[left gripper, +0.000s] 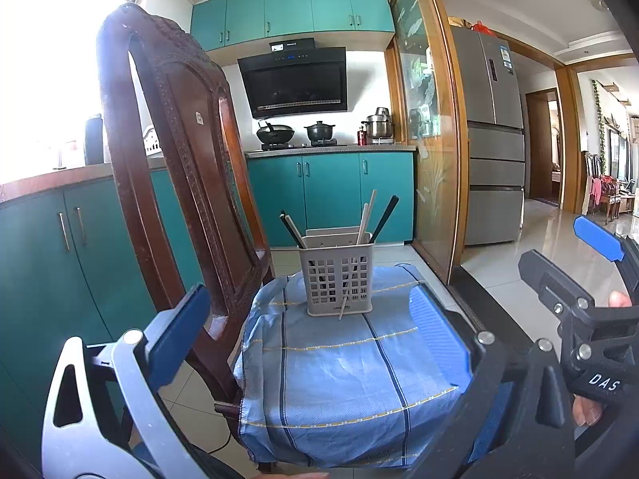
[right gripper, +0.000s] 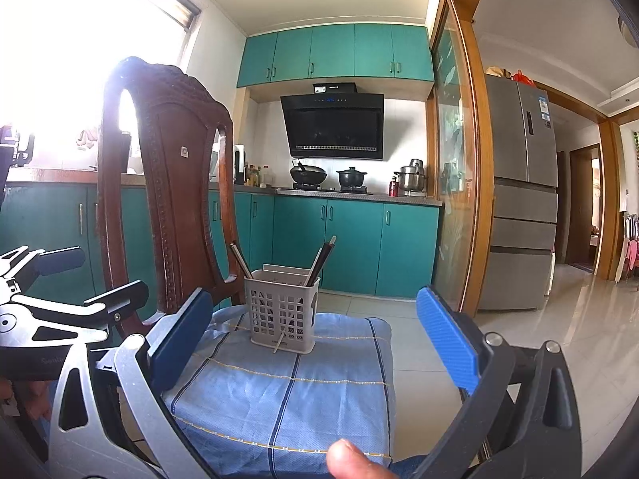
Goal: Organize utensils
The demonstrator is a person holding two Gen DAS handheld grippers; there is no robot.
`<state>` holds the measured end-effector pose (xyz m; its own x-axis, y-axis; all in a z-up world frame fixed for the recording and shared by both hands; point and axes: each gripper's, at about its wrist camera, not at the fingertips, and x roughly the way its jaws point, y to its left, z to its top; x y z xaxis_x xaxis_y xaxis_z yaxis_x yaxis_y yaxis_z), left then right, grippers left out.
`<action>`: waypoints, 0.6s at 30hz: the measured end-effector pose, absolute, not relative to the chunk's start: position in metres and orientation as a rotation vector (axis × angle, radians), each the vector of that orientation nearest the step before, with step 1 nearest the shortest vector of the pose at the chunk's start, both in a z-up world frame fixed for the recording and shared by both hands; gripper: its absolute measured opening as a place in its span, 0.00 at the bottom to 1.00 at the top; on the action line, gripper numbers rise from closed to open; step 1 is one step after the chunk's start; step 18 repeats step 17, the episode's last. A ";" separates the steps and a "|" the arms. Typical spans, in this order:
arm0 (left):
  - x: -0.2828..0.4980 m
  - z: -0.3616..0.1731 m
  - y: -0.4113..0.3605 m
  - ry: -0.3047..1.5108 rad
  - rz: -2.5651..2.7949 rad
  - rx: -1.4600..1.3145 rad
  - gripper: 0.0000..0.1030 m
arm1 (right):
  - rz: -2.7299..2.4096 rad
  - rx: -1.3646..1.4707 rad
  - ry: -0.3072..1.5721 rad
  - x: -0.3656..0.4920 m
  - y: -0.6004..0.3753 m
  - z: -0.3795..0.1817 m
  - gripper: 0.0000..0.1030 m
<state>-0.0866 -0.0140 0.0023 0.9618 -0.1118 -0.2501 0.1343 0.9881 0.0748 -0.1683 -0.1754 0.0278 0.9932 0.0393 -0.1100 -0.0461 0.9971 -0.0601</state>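
Observation:
A grey perforated utensil basket (left gripper: 338, 275) stands on a stool covered with a blue checked cloth (left gripper: 343, 363). Several chopsticks (left gripper: 382, 217), pale and dark, stand in it; one pale tip pokes out through the front near the base. The basket also shows in the right wrist view (right gripper: 281, 313). My left gripper (left gripper: 311, 335) is open and empty, held short of the basket above the cloth. My right gripper (right gripper: 315, 335) is open and empty too, also short of the basket. The right gripper shows at the right edge of the left wrist view (left gripper: 579, 263).
A dark wooden chair (left gripper: 175, 167) stands close to the left of the stool. Teal kitchen cabinets (left gripper: 331, 195) and a stove with pots are behind. A glass sliding door (left gripper: 431, 151) and a steel fridge (left gripper: 495, 135) are to the right, with tiled floor around.

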 end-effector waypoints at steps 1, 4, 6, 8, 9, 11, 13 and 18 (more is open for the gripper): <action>-0.086 0.002 -0.014 0.248 -0.126 0.092 0.96 | 0.042 -0.064 0.109 -0.167 -0.174 0.028 0.97; -0.085 0.001 -0.016 0.253 -0.134 0.098 0.96 | 0.038 -0.065 0.108 -0.165 -0.173 0.029 0.97; -0.084 0.000 -0.017 0.252 -0.137 0.104 0.96 | 0.037 -0.061 0.112 -0.163 -0.174 0.029 0.97; -0.082 -0.001 -0.017 0.252 -0.136 0.106 0.96 | 0.034 -0.057 0.120 -0.159 -0.175 0.027 0.97; -0.079 -0.002 -0.017 0.257 -0.138 0.106 0.96 | 0.032 -0.055 0.126 -0.157 -0.175 0.026 0.97; -0.075 -0.003 -0.017 0.267 -0.142 0.101 0.96 | 0.029 -0.049 0.139 -0.151 -0.177 0.024 0.97; -0.068 -0.006 -0.017 0.284 -0.144 0.093 0.96 | 0.025 -0.039 0.155 -0.143 -0.179 0.021 0.97; -0.050 -0.014 -0.017 0.328 -0.144 0.084 0.96 | 0.014 -0.027 0.188 -0.126 -0.184 0.015 0.97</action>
